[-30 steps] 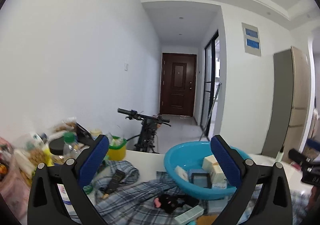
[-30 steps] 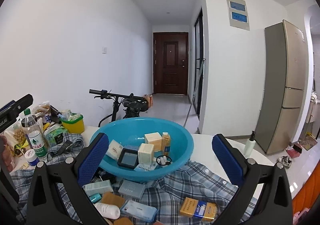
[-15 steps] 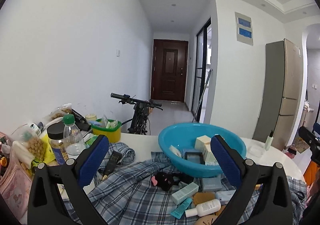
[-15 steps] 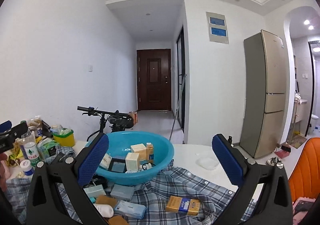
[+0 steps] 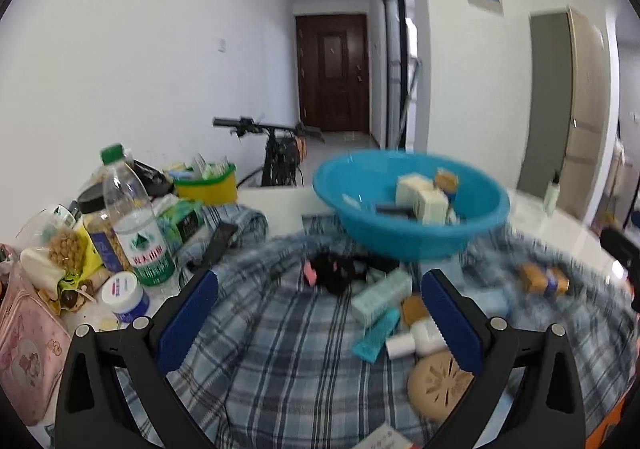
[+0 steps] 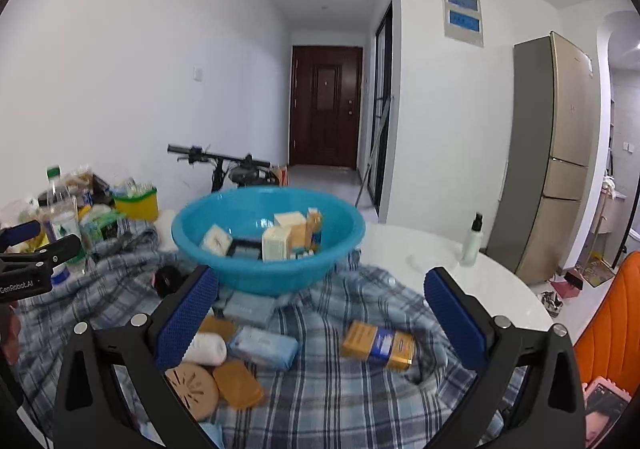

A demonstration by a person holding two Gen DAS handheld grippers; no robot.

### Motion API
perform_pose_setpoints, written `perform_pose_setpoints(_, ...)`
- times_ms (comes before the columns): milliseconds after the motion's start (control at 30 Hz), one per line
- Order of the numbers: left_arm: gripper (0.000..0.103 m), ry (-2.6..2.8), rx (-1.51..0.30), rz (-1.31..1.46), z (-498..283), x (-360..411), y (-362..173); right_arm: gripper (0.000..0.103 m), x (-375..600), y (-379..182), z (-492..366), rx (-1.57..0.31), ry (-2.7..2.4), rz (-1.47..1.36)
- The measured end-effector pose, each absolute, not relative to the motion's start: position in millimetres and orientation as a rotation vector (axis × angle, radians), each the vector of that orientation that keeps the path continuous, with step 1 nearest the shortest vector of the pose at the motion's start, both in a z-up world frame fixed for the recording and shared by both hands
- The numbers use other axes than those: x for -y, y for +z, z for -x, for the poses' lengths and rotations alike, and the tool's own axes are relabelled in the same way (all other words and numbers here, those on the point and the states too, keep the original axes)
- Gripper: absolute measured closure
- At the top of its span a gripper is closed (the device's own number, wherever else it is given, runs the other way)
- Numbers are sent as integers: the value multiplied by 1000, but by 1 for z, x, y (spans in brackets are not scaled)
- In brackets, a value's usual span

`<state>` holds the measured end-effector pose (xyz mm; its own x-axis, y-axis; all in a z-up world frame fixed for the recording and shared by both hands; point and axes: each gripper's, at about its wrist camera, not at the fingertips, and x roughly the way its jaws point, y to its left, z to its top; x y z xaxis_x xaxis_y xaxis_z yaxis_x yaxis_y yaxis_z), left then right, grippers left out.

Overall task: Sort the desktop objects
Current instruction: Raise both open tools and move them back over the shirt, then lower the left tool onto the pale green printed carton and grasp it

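The blue basin [image 6: 268, 245] sits above centre, beyond the right gripper [image 6: 320, 325] (spread wide, empty); its contents are blurred.

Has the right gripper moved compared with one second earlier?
Yes. The right gripper pulled back from the blue basin, which looks smaller and farther, and more plaid cloth shows.

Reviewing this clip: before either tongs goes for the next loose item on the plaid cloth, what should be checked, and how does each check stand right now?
1. Left tongs open and empty: ok.
2. Right tongs open and empty: ok.
3. Blue basin has room for more: ok, boxes cover only part of its floor.
4. Loose items reachable on the plaid cloth: ok; the yellow-and-blue box lies between the right tongs' fingers.
5. Left view sharp enough to aim: not ok, motion blur.
6. Water bottle clear of the path: cannot tell.
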<state>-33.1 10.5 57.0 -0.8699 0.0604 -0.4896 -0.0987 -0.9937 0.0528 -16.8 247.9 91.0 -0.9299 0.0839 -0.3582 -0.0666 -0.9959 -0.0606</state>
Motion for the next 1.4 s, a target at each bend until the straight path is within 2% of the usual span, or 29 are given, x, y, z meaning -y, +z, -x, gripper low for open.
perform_pose_setpoints(133, 0, 2888, -114, 815, 31, -17, 40, 9, -246, 72, 16, 81, 3005, 639)
perform_pose_setpoints(333, 0, 2839, -96, 878, 33, -21, 28, 11, -257, 49, 16, -56, 3005, 751)
perform_pose_setpoints(567, 0, 2798, -99, 918, 36, -21, 21, 19, -255, 36, 22, -14, 3008, 830)
perform_pose_setpoints(700, 8, 2807, -132, 940, 39, -23, 17, 24, -249, 23, 36, 15, 3033, 961)
perform_pose_setpoints(767, 8, 2803, -130, 951, 40, -22, 15, 27, -248, 16, 44, -17, 3031, 1034)
perform_pose_setpoints(867, 22, 2795, -112, 958, 42, -21, 11, 29, -245, 10, 48, -39, 3029, 1066)
perform_pose_setpoints(933, 41, 2797, -100, 975, 44, -19, 9, 31, -245, 8, 49, -35, 3022, 1066)
perform_pose_setpoints(1000, 45, 2798, -94, 997, 47, -19, 5, 38, -245, 7, 51, -32, 3016, 1079)
perform_pose_setpoints(1133, 45, 2775, -95, 1002, 52, -21, 3, 52, -243, 9, 60, -16, 2999, 1095)
perform_pose_setpoints(1167, 45, 2773, -99, 999, 53, -22, 3, 52, -242, 9, 64, -17, 2999, 1108)
perform_pose_setpoints(1200, 41, 2775, -109, 1001, 55, -24, 2, 52, -242, 9, 68, -22, 2998, 1127)
perform_pose_setpoints(1233, 27, 2779, -121, 1004, 57, -25, 2, 52, -241, 8, 73, -25, 2992, 1153)
perform_pose_setpoints(1300, 11, 2788, -148, 1005, 63, -27, 0, 52, -239, 4, 83, -30, 2972, 1210)
perform_pose_setpoints(1400, 11, 2772, -169, 1039, 74, -28, -6, 52, -239, -1, 90, -61, 2964, 1245)
